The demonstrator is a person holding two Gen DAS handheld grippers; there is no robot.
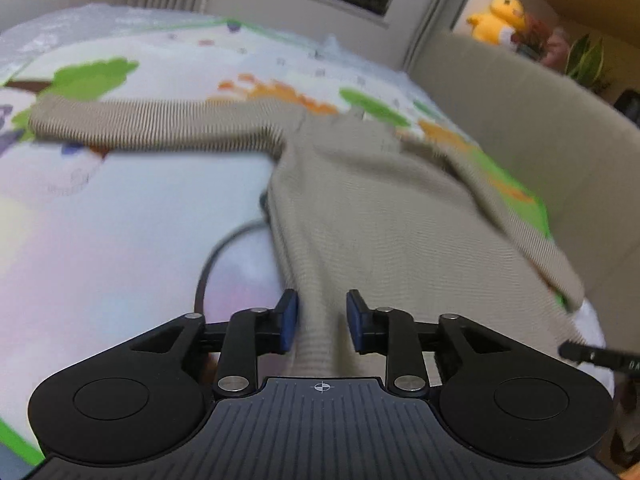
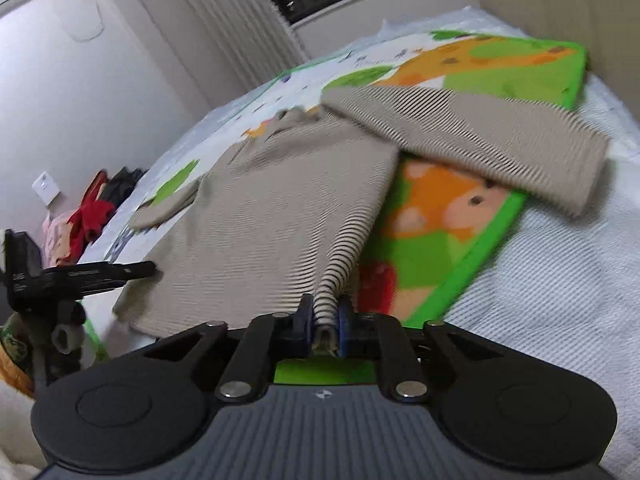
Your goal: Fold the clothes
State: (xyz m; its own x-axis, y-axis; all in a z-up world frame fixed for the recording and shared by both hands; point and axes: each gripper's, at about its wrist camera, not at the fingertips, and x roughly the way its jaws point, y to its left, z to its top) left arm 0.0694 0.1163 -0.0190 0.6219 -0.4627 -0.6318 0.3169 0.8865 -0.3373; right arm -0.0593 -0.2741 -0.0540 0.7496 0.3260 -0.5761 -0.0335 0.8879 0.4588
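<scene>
A beige ribbed sweater (image 1: pixel 380 208) lies spread on a colourful cartoon play mat (image 1: pixel 120 200), one sleeve stretched out to the left. My left gripper (image 1: pixel 322 316) has its blue pads apart, and a ridge of the sweater's hem runs loosely between them. In the right wrist view the sweater (image 2: pixel 272 208) has its other sleeve lying out to the right. My right gripper (image 2: pixel 324 316) is shut on a narrow fold of the hem, lifted off the mat (image 2: pixel 432 216). Both views are blurred.
The mat lies on a white bedspread (image 2: pixel 540 280). A beige headboard (image 1: pixel 520 120) runs along the right, with a yellow plush toy (image 1: pixel 500 16) behind it. A dark cable (image 1: pixel 216 256) curves on the mat. A pile of clothes (image 2: pixel 92 208) lies at the far left.
</scene>
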